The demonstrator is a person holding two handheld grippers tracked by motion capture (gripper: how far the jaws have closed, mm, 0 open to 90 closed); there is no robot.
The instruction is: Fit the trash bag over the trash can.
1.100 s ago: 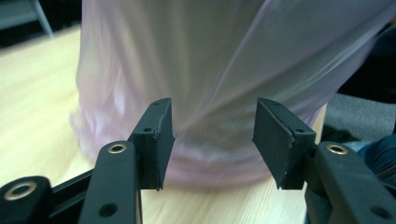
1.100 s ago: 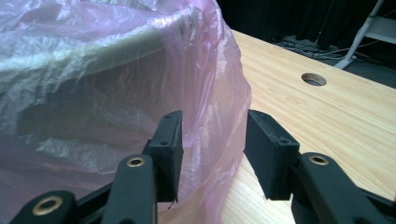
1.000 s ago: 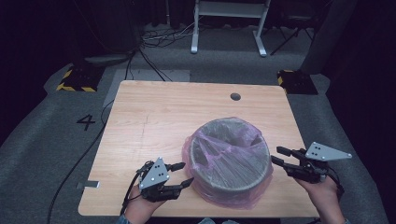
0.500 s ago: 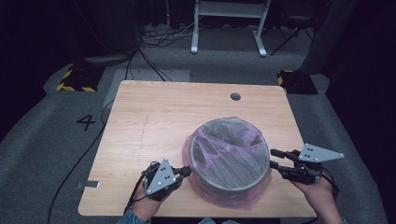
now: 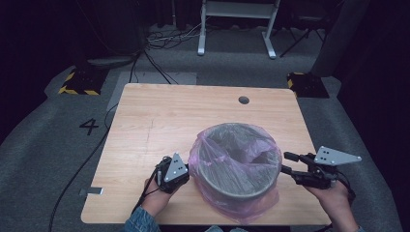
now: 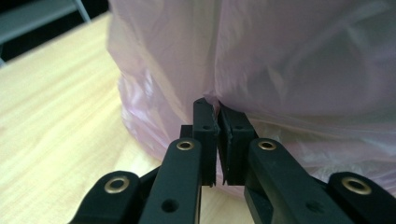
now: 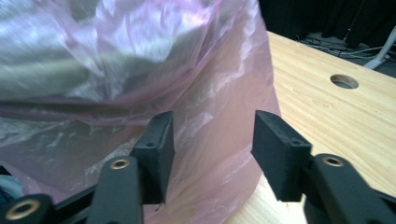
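A grey round bin (image 5: 241,180) lined with a pink plastic bag (image 5: 232,205) stands at the near right of the wooden table (image 5: 169,116). My left gripper (image 5: 189,171) is against the bag's left side. In the left gripper view its jaws (image 6: 217,109) are nearly together, with a fold of the bag (image 6: 289,56) pinched at the tips; they closed and have just been opening a hair. My right gripper (image 5: 285,162) is at the bin's right side, its jaws (image 7: 212,128) apart and just opening wider. The bag's film (image 7: 140,56) hangs between them, untouched.
A round cable hole (image 5: 243,100) lies in the far right of the tabletop. Grey carpet with a taped "4" (image 5: 89,126), cables and a white stand's legs (image 5: 237,29) surround the table. The table's left half is bare wood.
My left gripper has moved in against the bag's left side and its jaws went from wide apart to nearly together. The right gripper stayed beside the bin and spread slightly.
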